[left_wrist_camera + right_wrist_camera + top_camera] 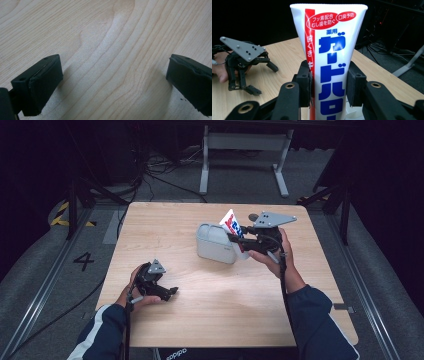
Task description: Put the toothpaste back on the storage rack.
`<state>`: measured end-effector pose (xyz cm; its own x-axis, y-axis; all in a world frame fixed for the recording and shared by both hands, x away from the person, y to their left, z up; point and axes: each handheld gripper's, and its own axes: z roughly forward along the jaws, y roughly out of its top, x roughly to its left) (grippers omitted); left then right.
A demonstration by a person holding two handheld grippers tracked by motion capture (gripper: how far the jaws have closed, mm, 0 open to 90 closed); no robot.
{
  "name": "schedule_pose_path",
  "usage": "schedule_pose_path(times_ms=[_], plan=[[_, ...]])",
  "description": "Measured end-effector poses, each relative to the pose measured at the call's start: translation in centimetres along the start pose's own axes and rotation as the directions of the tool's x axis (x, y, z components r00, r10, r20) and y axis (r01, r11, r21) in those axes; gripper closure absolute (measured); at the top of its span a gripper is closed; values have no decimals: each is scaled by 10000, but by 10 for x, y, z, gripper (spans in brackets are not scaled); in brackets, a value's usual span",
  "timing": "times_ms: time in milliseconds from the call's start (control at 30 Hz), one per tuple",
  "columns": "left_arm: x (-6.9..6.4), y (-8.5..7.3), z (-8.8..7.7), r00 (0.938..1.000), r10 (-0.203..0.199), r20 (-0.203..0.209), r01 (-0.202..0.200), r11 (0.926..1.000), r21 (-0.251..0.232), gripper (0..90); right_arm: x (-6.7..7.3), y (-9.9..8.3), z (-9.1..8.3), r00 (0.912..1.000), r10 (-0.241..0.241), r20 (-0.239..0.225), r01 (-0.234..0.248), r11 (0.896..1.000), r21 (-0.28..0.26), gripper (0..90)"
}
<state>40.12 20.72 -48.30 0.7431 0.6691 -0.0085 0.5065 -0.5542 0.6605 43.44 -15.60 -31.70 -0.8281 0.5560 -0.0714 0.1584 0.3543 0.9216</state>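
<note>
Right now the right gripper (pixel 239 239), just right of the high view's centre, has its two black jaws pressed against the sides of a toothpaste tube (pixel 231 224). The tube is white with a red stripe and blue Japanese lettering. In the right gripper view the toothpaste tube (pixel 330 62) stands upright in the middle of the frame, flat crimped end at the top, with the right gripper (pixel 328 86) clamping it about midway down. In the high view the tube tilts up and to the left, its lower end just beside the right edge of a pale grey rounded container (pixel 215 243) that sits near the middle of the wooden table (pixel 210 320); whether the tube touches it I cannot tell.

Toward the lower left of the high view, the left gripper (pixel 170 292) lies low over the table in the person's left hand (pixel 131 292), well apart from the container. In the left gripper view its jaws stand wide apart at the frame's lower corners, with nothing but bare wood grain between them. The left gripper (pixel 263 77) also appears at the left of the right gripper view, grey three-cornered plate on top, jaws spread.
</note>
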Motion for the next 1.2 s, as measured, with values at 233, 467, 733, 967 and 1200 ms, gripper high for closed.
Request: schedule_pose_path(times_ms=[233,467,733,967,1200], plan=[[-3,-4,-3,9999,-125,-93,125,9999,-16,12,-6,4,5,10000,42,-15,-42,9999,-121,628],[-7,-12,-10,9997,-157,-181,156,9999,-43,12,-13,10,9,10000,29,-52,-31,9995,-302,628],[-7,-16,-14,9996,-188,-202,188,9998,9,12,-22,17,19,9999,12,-110,-17,9989,-467,628],[-7,-16,-14,9998,-129,-158,129,9999,-2,11,-27,21,29,9999,105,-122,-112,9980,-629,628],[-7,-16,-14,9997,-168,-166,168,9999,6,11,-32,24,42,9996,158,-229,-174,9972,-724,627]])
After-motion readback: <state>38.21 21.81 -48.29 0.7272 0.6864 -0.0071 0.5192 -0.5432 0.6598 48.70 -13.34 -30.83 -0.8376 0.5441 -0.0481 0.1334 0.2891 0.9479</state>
